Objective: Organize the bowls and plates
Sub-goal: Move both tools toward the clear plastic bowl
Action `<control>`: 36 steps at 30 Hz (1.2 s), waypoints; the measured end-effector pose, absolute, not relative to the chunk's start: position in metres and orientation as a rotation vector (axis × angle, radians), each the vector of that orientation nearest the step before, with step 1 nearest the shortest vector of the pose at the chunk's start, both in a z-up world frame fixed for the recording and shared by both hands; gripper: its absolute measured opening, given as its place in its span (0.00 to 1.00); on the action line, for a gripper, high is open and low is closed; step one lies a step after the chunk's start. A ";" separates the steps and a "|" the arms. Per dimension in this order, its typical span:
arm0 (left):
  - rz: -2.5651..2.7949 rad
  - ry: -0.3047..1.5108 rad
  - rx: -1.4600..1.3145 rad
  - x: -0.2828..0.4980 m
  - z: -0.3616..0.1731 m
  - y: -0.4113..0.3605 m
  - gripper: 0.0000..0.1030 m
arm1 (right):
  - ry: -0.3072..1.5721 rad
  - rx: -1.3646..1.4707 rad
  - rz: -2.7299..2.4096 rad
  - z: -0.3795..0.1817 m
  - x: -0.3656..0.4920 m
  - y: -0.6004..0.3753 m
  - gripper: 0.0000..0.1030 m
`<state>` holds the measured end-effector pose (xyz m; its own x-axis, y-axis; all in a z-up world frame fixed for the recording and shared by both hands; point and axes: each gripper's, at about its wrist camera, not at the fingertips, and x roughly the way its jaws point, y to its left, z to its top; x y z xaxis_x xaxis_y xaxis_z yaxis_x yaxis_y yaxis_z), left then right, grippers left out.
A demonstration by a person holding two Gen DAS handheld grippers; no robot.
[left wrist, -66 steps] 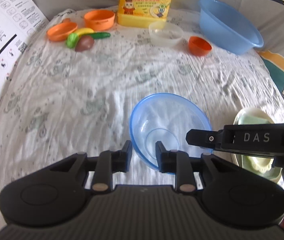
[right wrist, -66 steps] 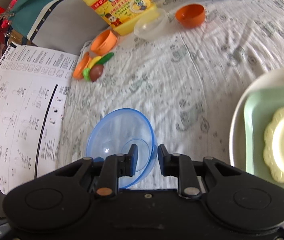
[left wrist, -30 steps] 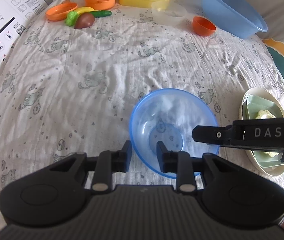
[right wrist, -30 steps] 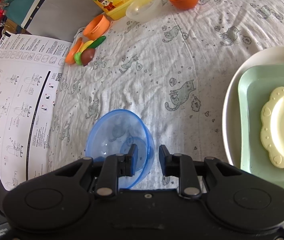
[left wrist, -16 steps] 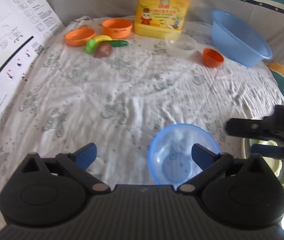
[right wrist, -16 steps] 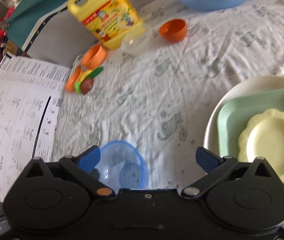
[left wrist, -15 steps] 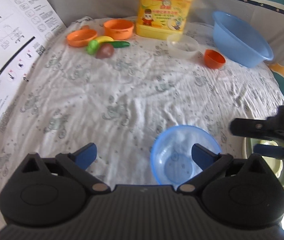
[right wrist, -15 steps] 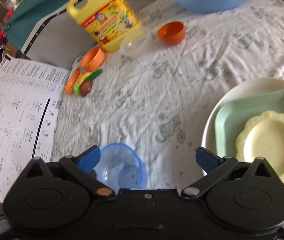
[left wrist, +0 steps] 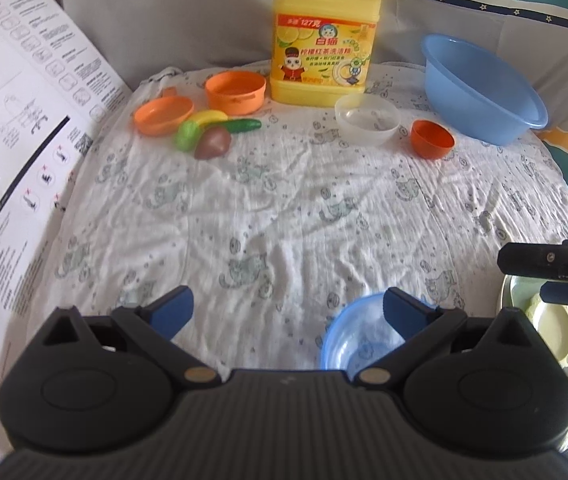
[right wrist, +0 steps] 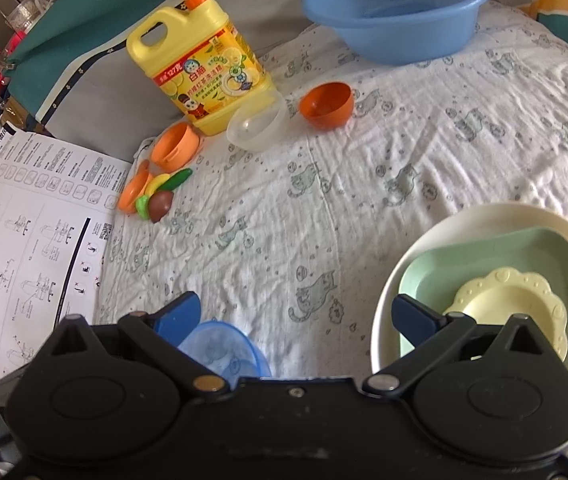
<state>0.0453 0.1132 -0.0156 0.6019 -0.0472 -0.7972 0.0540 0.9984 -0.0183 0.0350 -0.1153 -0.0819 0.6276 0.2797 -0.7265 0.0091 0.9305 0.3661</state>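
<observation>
Resting on the cat-print cloth (left wrist: 284, 208) near its front edge, a clear blue bowl (left wrist: 357, 340) sits free. Both the left gripper (left wrist: 287, 308) and right gripper (right wrist: 295, 316) are spread wide, holding nothing. Stacked plates (right wrist: 483, 256) lie at the front right corner.

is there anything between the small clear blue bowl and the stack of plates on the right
Nothing visible stands between them. The small clear blue bowl sits on the tablecloth left of the plate stack, with only bare cloth in the gap. The right gripper hangs over that gap with its jaws open, holding nothing.
</observation>
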 end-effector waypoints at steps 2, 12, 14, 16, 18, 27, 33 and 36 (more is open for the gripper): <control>-0.063 0.914 0.021 0.050 -0.014 0.112 1.00 | 0.876 0.349 0.154 -0.080 0.038 -0.115 1.00; -0.080 0.879 0.071 0.083 -0.009 0.110 1.00 | 0.868 0.323 0.150 -0.075 0.066 -0.112 1.00; -0.077 0.868 0.086 0.095 -0.008 0.111 1.00 | 0.864 0.320 0.150 -0.073 0.075 -0.111 1.00; -0.081 0.857 0.092 0.109 -0.007 0.113 1.00 | 0.856 0.315 0.148 -0.069 0.086 -0.111 1.00; -0.084 0.851 0.088 0.124 -0.006 0.115 1.00 | 0.845 0.307 0.148 -0.065 0.098 -0.110 1.00; -0.118 0.827 0.065 0.200 -0.014 0.106 1.00 | 0.769 0.298 0.157 -0.050 0.165 -0.104 1.00; -0.147 0.836 0.056 0.243 -0.030 0.085 1.00 | 0.756 0.314 0.149 -0.052 0.216 -0.101 0.85; -0.164 0.849 0.063 0.259 -0.040 0.076 0.96 | 0.764 0.319 0.139 -0.058 0.238 -0.102 0.71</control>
